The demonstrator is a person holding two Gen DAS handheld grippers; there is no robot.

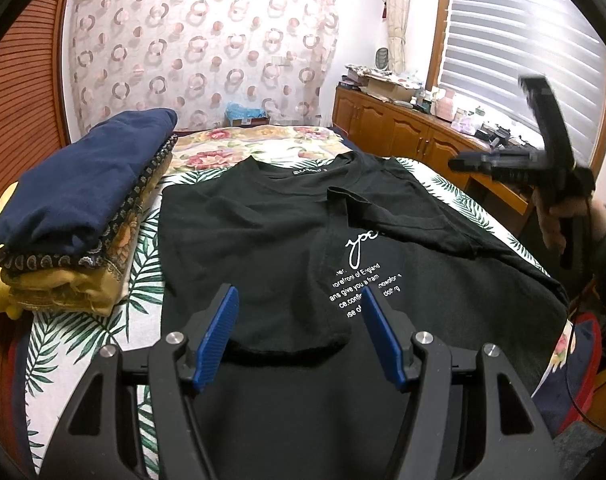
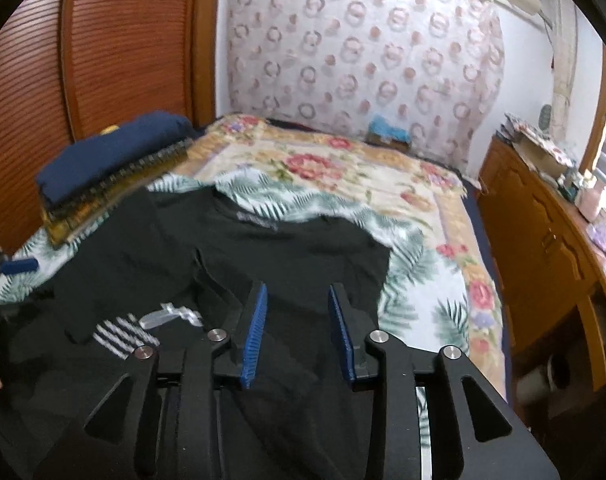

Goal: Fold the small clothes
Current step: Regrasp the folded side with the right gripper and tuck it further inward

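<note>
Lying at the left edge of the left wrist view is a stack of folded clothes (image 1: 75,216), with a navy blue garment on top, a dark paisley-trimmed piece under it and mustard yellow fabric at the bottom; the stack rests on the bed with the palm-leaf and floral cover (image 1: 143,248). Just right of the stack, filling the middle of the frame, a black cotton T-shirt with white printed lettering (image 1: 263,240) is spread on the bed, its neckline toward the top of the frame. Both its sleeves are folded inward over the chest, and the right one partly covers the white print. At the bottom centre, the left gripper (image 1: 299,332) hovers over the lower part of the shirt with its blue ribbed pads spread wide apart and nothing between them. In the right part of the frame the right gripper (image 1: 543,160) appears blurred, raised above the shirt's right edge and held in a hand (image 1: 559,220); its jaw state cannot be read there. Behind it, a wooden cabinet (image 1: 403,128) carrying clutter runs along the wall under a slatted window blind (image 1: 523,60).

In the right wrist view, the right gripper (image 2: 297,332) sits at lower centre above the black shirt (image 2: 287,240), its blue pads parted and empty.
</note>
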